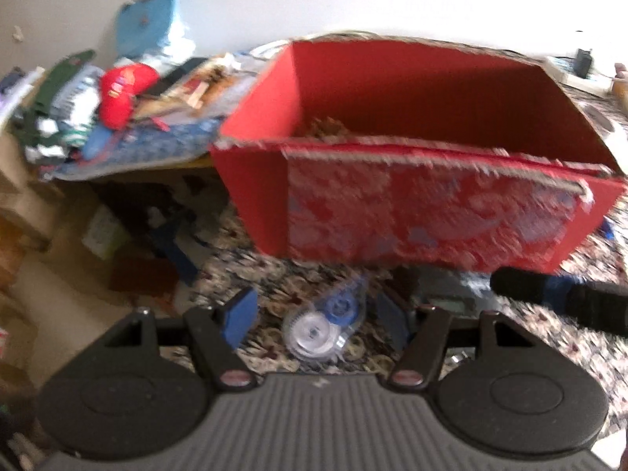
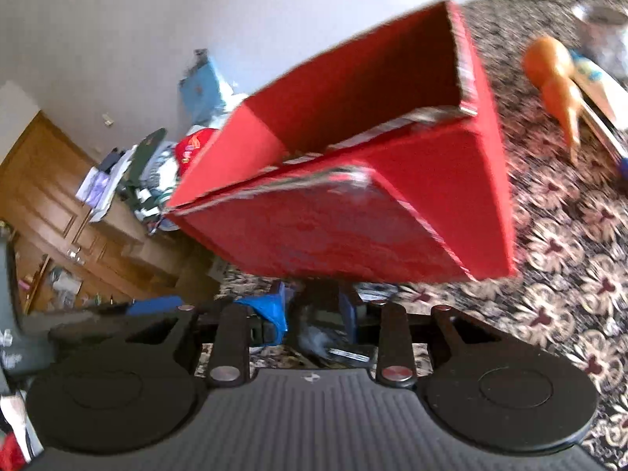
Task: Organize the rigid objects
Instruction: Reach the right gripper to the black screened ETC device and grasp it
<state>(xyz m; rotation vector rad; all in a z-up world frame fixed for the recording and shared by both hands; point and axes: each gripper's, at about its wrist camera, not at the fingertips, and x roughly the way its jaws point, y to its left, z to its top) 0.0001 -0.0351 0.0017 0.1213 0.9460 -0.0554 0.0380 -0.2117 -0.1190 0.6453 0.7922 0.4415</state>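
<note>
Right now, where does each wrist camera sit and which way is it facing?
Left wrist: on the left gripper, looking forward and down at the red box; a correction tape dispenser lies between its blue fingers.
Right wrist: on the right gripper, facing the same box's corner, with something grey, blurred, between its fingers.
Shared: the red box, the patterned cloth, the clutter pile.

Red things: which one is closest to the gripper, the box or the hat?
The red box: it is big, open on top, and straight ahead of the left gripper. The red cap is small and sits farther back on the left.
</note>
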